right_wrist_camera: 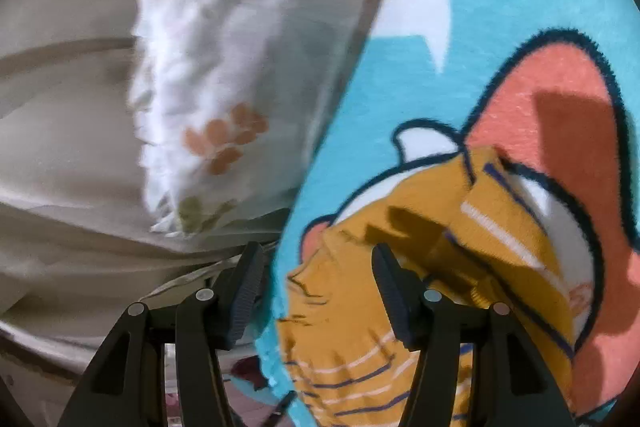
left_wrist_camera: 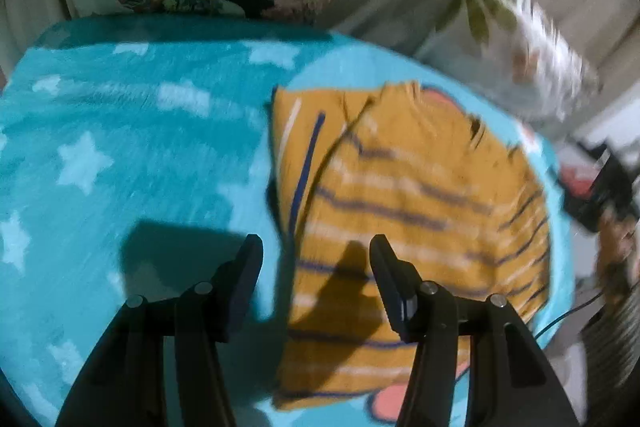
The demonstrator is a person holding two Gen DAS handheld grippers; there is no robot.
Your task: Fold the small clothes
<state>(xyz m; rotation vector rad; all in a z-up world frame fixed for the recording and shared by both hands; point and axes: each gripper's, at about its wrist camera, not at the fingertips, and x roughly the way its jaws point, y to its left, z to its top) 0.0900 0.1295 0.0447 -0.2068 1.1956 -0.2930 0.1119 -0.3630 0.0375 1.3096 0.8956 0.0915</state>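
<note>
Striped mustard garment [left_wrist_camera: 404, 211], no legible writing

A bedroom in a home.
A teal star-print blanket [left_wrist_camera: 120, 147] covers the bed, with a floral pillow [right_wrist_camera: 224, 87] on beige sheets [right_wrist_camera: 60, 155] beside it and a small striped garment [left_wrist_camera: 400, 207] lying on the blanket.

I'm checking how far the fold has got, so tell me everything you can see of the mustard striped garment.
The mustard-yellow knit garment with navy and white stripes lies on the turquoise fleece blanket with pale stars, partly covering its coral cartoon print. One side panel is already folded over the body, leaving a diagonal edge. It looks soft with ribbed, gathered hems, slightly rumpled. Neither open gripper appears to grip it; the left gripper hovers above its near edge.
</note>
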